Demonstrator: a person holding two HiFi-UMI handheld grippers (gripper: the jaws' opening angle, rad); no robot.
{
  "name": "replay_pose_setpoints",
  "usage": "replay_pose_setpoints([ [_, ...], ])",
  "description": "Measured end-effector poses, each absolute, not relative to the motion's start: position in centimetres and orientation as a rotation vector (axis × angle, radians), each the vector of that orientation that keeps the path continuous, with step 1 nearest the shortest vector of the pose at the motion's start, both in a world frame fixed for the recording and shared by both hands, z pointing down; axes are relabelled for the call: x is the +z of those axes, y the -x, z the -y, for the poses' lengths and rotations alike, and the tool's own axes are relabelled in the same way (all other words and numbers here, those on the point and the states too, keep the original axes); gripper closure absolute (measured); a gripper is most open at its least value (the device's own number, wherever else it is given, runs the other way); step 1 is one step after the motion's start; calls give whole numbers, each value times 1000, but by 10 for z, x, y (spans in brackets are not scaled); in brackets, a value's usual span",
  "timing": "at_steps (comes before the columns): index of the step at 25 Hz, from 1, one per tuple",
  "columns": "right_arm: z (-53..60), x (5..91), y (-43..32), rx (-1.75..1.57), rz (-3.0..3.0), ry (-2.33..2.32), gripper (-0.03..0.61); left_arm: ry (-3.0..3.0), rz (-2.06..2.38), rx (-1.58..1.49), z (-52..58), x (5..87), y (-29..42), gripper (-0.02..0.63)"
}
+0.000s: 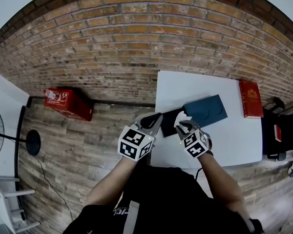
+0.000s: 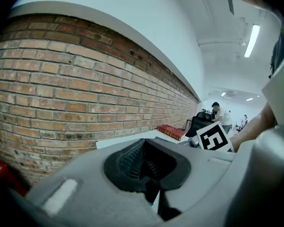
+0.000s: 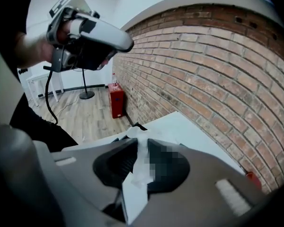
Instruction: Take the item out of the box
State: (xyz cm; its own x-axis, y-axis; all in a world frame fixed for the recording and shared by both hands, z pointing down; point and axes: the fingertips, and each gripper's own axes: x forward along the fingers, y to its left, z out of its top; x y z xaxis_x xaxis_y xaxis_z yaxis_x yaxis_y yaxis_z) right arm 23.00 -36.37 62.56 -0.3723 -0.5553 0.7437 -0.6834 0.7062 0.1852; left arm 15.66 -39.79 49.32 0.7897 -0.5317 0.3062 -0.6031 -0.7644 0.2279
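On the white table (image 1: 234,140) lies a black box base (image 1: 167,120), with its dark blue lid (image 1: 206,109) set beside it to the right. My right gripper (image 1: 182,124) hovers at the base's right end, shut on a thin, crumpled white item (image 1: 181,116). The right gripper view shows this white item (image 3: 141,145) pinched between the pads of the right gripper (image 3: 139,162). My left gripper (image 1: 156,120) is at the base's left end, raised, with its jaws together. The left gripper (image 2: 144,167) has nothing visible between its pads.
A red book (image 1: 250,99) lies at the table's far right edge, against the brick wall. A red case (image 1: 68,103) sits on the wooden floor to the left, and a standing fan (image 1: 0,135) is further left. A black chair (image 1: 276,133) stands right of the table.
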Motion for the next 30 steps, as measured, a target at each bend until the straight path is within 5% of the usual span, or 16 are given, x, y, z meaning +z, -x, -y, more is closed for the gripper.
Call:
replay_pose_setpoints([
  [17, 346, 505, -287, 228, 2372, -1360, 515, -2812, 892, 273, 404, 418, -174, 607],
  [30, 369, 424, -267, 184, 2517, -1548, 523, -2835, 955, 133, 437, 373, -111, 607],
])
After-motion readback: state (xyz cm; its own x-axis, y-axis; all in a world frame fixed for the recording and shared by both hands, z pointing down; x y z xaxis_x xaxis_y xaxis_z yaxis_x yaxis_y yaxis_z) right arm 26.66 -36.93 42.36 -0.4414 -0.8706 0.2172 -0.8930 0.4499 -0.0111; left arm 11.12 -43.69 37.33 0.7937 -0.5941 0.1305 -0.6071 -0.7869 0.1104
